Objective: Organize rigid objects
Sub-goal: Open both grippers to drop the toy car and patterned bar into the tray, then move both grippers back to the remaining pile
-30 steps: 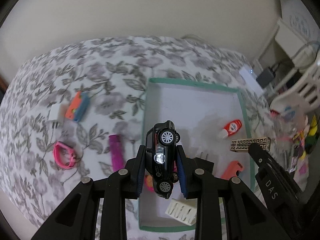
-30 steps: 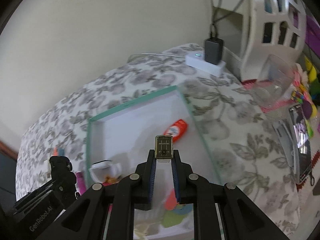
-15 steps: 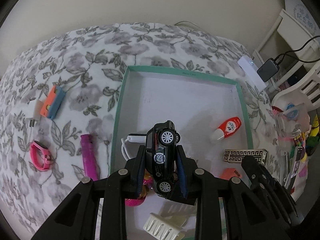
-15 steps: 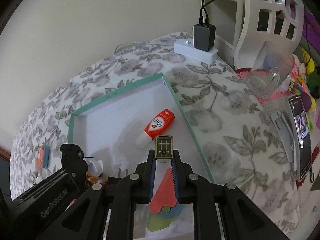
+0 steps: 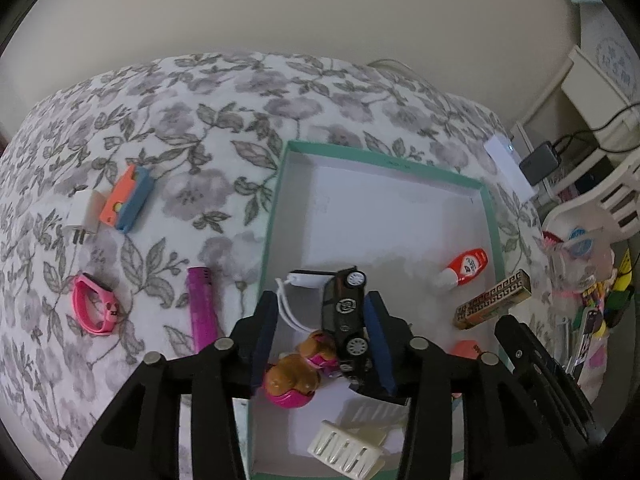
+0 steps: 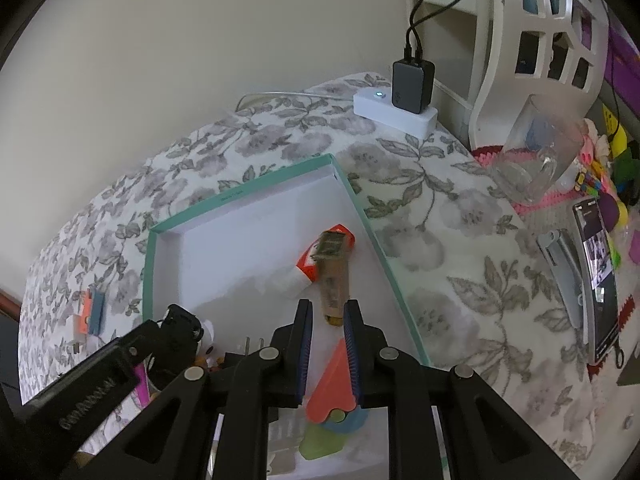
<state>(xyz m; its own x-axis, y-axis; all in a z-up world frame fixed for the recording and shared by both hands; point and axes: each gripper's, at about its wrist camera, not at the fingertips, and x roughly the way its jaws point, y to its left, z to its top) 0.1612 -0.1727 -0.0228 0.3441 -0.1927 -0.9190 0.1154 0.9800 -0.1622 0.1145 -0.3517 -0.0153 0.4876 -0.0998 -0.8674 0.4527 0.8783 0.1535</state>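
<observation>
Floral grey-and-white bedcloth (image 5: pixel 224 128) covers the work surface, with a plain beige wall behind.

Left wrist view: a shallow teal-rimmed white cardboard tray (image 5: pixel 486 216) lies on the cloth. The left gripper (image 5: pixel 322 332) has just been opening; its blue pads stand apart. The black toy car (image 5: pixel 346 314) is between them, tilted, leaning against the right-hand pad, clear of the left-hand pad, with its lower end among the tray contents. Just beside the car lie a brown-and-pink toy figure (image 5: pixel 294 376) and a white cable (image 5: pixel 292 304). A red-and-white small bottle (image 5: pixel 464 266), a cream ribbed clip (image 5: pixel 346 448) and a gold-patterned rectangular box (image 5: pixel 494 300) also occupy the tray. Outside the tray, on the cloth: a purple lighter (image 5: pixel 202 308), a pink wristband (image 5: pixel 94 310), an orange-and-blue block (image 5: pixel 128 198).

Right wrist view: the right gripper (image 6: pixel 326 312) is nearly closed. The gold-patterned box (image 6: pixel 334 276) extends forward from between the pad tips, blurred; contact with the pads cannot be confirmed. An orange triangular piece (image 6: pixel 334 384) lies below the jaws. A white power strip (image 6: pixel 394 114) sits at the cloth's far edge.
</observation>
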